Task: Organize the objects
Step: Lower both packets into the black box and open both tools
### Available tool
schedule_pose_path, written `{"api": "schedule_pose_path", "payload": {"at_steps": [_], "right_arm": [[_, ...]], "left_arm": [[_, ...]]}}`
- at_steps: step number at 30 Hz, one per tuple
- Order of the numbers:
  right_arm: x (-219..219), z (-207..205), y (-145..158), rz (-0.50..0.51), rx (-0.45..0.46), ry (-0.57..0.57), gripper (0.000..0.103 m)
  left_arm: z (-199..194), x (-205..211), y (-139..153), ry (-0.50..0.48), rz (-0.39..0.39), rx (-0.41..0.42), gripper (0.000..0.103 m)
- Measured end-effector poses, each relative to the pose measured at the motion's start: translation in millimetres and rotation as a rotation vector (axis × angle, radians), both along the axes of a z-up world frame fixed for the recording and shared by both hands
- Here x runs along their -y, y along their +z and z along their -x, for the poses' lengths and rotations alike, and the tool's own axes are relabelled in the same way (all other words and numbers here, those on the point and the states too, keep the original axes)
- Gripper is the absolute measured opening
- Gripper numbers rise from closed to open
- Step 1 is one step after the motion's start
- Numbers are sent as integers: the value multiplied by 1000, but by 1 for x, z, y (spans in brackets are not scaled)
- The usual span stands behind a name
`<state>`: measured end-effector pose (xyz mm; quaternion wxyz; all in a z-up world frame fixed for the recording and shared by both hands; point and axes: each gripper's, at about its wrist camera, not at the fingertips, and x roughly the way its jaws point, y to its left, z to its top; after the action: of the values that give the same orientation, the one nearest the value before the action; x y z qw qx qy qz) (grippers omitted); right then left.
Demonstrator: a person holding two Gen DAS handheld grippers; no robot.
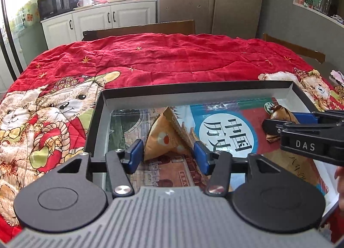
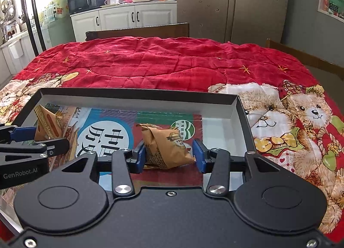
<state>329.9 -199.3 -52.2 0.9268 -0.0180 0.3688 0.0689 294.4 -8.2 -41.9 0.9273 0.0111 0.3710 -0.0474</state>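
Progress: both snack packets are inside the shallow black box, so the placing step looks nearly done. What is left, by my reading, is letting go of the right one and pulling both grippers clear.

Box: it sits on the red bear-print quilt covering the desk, near edge towards me. Its floor is lined with a printed sheet with Chinese characters. Contents: two packets only, as far as I can see.

Left gripper: its blue pads stand either side of the triangular orange packet at the left of the box. There are small gaps on both sides, so I count it as released; the packet stands on the box floor on its own.

Right gripper: around the brown paper-wrapped packet, right of centre. The left pad presses the wrapper; the right pad touches only its crimped tail. A light hold, I judge.

No other loose objects are visible on the quilt.
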Motion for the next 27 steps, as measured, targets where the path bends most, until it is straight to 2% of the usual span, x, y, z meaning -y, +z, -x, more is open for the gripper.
{"api": "schedule_pose_path", "payload": {"at_steps": [5,7,10,19,23,27], "right_arm": [[1,1,1,-11,0,-2,50],[1,1,1,-14,0,-3,57],[2,1,2,-15,8,-2,65],[4,9,10,-2,53,-21,72],[8,15,16,1,68,-33,73],[15,23,22,-20,79,-42,73]], "left_arm": [[1,-2,1,1,18,5,75],[2,-3,2,5,28,15,82],[4,-2,4,3,26,32,85],[19,5,12,-18,-8,91,93],[27,8,17,-19,-48,117,95],[35,7,25,-13,-45,135,97]]}}
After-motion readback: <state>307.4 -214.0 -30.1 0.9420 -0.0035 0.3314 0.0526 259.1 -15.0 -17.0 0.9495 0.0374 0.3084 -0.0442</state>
